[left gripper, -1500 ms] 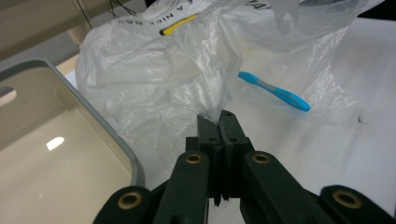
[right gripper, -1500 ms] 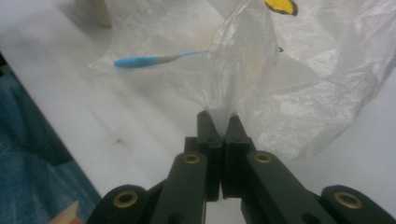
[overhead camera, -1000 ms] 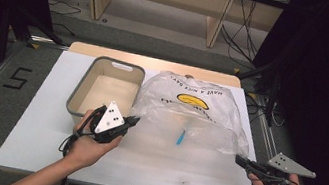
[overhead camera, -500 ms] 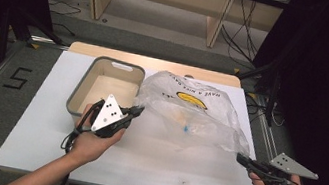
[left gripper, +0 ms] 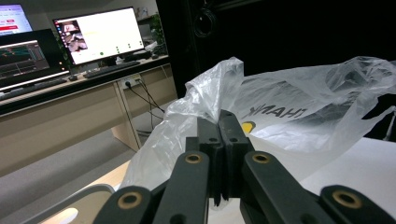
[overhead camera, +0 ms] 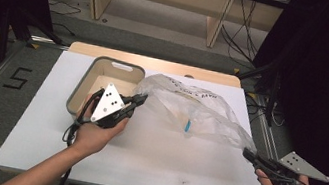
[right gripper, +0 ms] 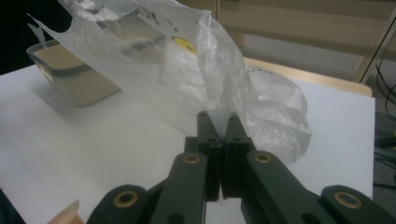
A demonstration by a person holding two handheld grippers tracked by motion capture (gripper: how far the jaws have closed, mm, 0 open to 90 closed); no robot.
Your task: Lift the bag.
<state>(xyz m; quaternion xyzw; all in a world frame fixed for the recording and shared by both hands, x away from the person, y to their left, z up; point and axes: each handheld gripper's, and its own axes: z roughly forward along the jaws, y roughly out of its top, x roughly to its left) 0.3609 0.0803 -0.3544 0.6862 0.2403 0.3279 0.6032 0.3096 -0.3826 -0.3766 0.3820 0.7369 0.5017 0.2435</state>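
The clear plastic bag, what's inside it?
Through the plastic bag a small blue item shows, lying low inside. What it is cannot be told. The crumpled folds and print hide whatever else may be in there. The left gripper and right gripper pinch its ends.

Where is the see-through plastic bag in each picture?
High view: the plastic bag stretches across the middle of the table, from the left gripper to the right gripper.
Left gripper view: centre and right, pinched in the jaws.
Right gripper view: top centre, pinched in the jaws.
Shared landmark: the grey bin beside the bag.
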